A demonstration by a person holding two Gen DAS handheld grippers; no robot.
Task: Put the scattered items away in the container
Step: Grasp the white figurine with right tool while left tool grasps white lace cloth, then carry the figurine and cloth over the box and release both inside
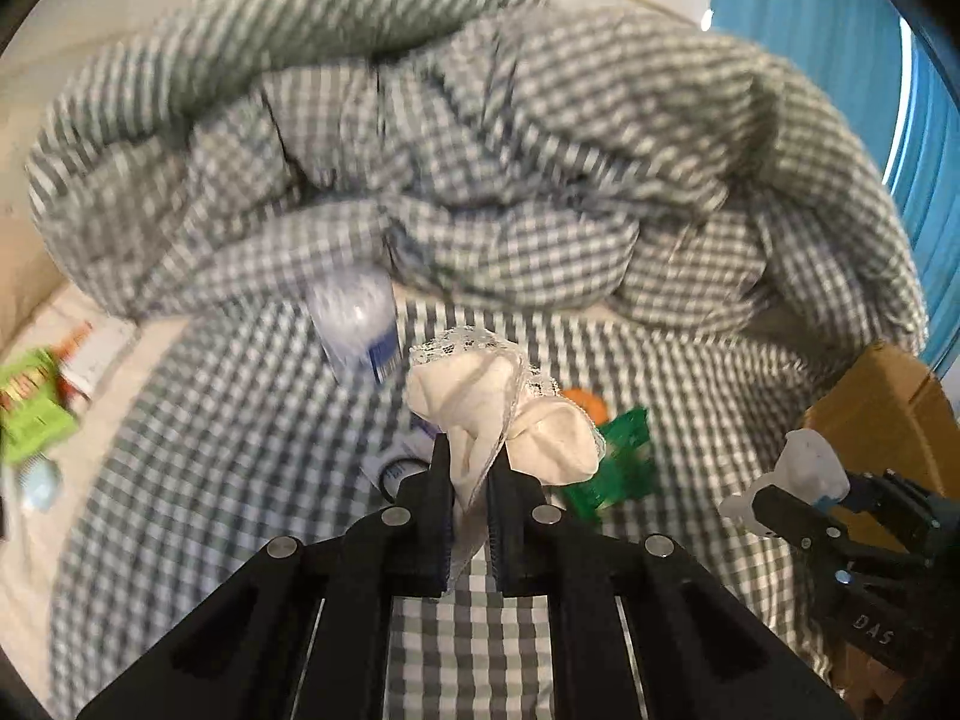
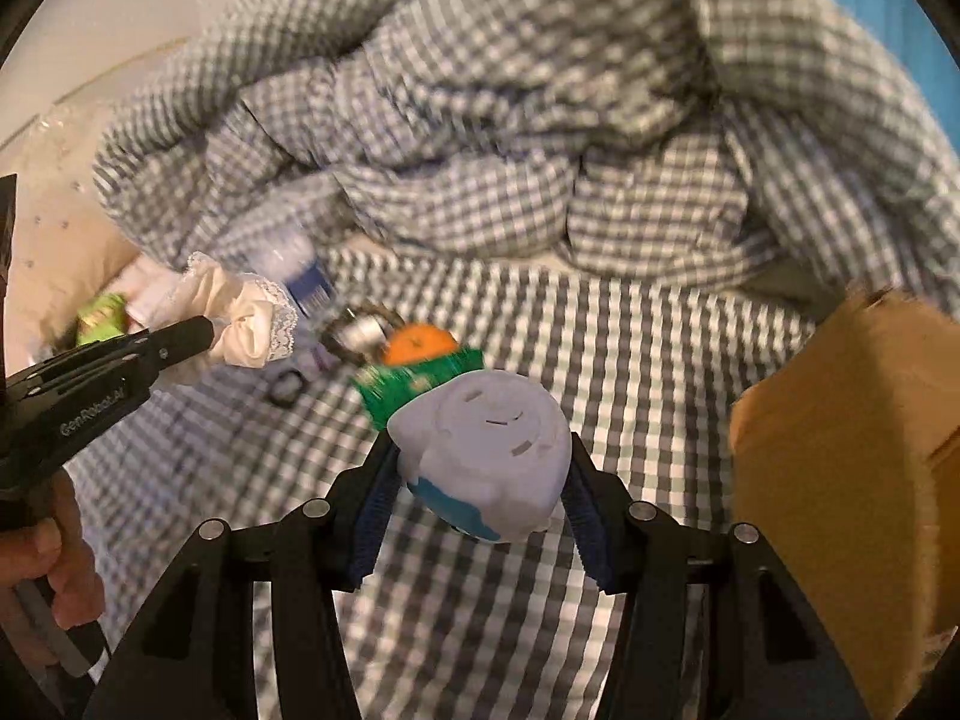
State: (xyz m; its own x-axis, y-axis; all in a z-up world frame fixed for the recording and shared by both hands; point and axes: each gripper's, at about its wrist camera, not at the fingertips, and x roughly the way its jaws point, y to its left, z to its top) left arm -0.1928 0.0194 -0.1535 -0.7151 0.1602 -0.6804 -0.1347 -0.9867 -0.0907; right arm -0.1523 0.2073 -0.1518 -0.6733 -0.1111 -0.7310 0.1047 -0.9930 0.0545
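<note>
My left gripper (image 1: 471,456) is shut on a cream lace-trimmed cloth (image 1: 480,396) and holds it above the checked bedsheet; it also shows in the right wrist view (image 2: 207,330) with the cloth (image 2: 252,318). My right gripper (image 2: 480,468) is shut on a white and blue plastic container (image 2: 486,450) and holds it above the sheet; it shows at the right of the left wrist view (image 1: 780,492). The brown cardboard box (image 2: 852,468) stands at the right, also in the left wrist view (image 1: 888,408). An orange (image 2: 417,345), a green packet (image 2: 414,384) and a water bottle (image 1: 357,324) lie on the sheet.
A rumpled checked duvet (image 1: 450,150) is heaped at the back of the bed. A green box (image 1: 30,408) and papers lie at the left on a cream sheet. A small black ring (image 2: 285,387) and a shiny metal item (image 2: 360,327) lie near the orange. A blue curtain (image 1: 828,30) hangs at the right.
</note>
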